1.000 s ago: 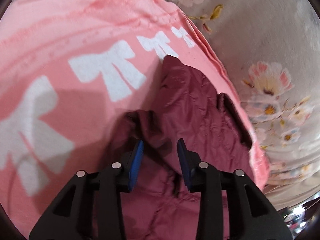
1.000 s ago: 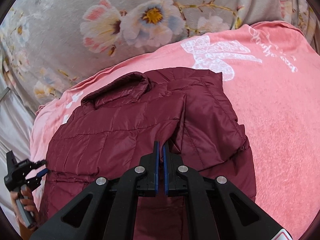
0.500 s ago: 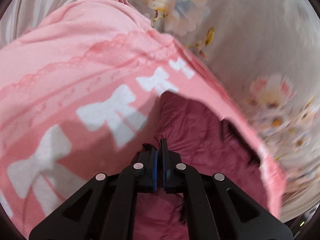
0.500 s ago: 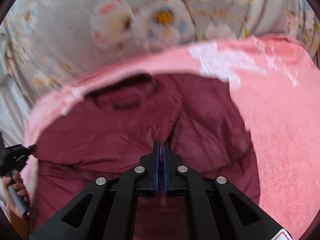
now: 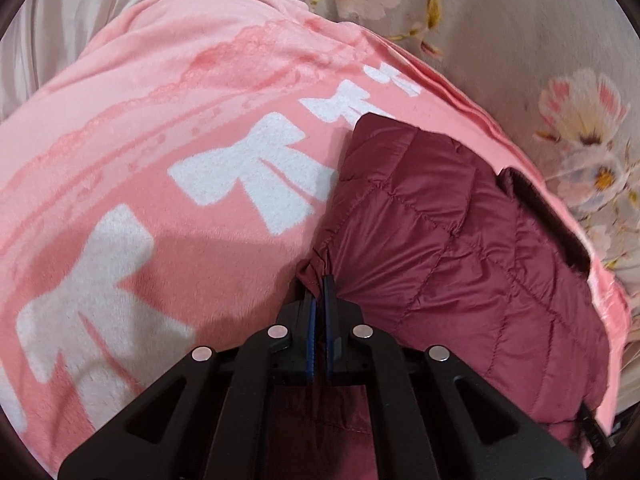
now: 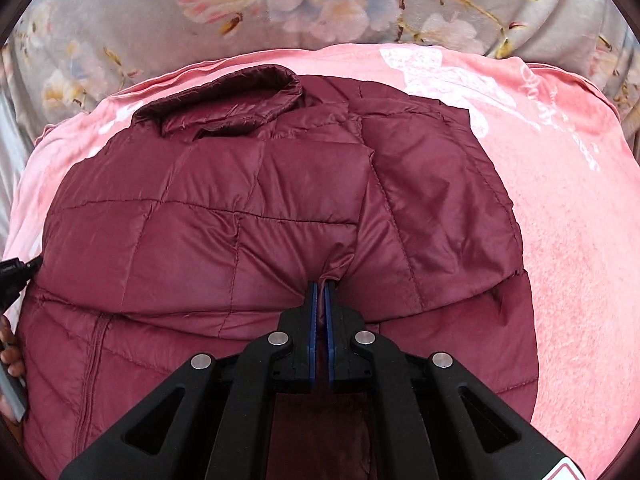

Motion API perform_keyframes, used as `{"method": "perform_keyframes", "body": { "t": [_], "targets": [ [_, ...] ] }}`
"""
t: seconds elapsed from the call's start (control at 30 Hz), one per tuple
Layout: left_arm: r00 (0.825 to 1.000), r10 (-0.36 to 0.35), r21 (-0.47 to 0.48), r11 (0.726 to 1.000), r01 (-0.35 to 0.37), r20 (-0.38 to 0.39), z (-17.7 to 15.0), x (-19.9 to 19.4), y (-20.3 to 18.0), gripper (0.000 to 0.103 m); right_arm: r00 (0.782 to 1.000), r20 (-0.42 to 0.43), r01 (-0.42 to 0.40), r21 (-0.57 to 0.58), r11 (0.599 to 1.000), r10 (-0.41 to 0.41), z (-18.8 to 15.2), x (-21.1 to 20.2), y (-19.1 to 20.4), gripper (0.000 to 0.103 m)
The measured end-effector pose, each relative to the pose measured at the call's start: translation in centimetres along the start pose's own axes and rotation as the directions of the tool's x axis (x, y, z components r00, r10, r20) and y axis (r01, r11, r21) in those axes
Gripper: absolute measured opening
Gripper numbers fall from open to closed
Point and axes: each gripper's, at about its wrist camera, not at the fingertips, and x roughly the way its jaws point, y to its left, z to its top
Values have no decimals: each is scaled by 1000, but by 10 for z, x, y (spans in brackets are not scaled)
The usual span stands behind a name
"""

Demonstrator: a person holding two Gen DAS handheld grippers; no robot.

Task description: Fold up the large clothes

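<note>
A maroon quilted puffer jacket lies spread on a pink blanket, its collar at the far side. It also shows in the left wrist view. My left gripper is shut on a pinch of the jacket's left edge. My right gripper is shut on a fold of the jacket near its middle, with fabric bunched at the fingertips. The left gripper and the hand holding it show at the left edge of the right wrist view.
The pink blanket has white bow prints and lies over a grey floral bedsheet. The sheet also shows at the right in the left wrist view.
My left gripper went from open over the jacket to shut on its edge. Both grippers have lifted and pulled the jacket, which now lies flatter and more spread out.
</note>
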Motion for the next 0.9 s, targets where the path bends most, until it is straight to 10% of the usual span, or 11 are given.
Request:
{"method": "perform_keyframes", "body": {
  "t": [0.17,0.4,0.9],
  "targets": [
    [998,19,96,995,-24,53,-6,-42,-5,5,998,60,-8,47,999,5,-7,-39,-12,26],
    [980,-116,176,980,87,162,13,-110,-59,5,982,146,-115,-25,993,118,11,-69,34,28],
    [997,-47,297,953,63,-62,-40,-3,-124,5,992,-32,-125,-175,977,121,-19,1,97,23]
  ]
}}
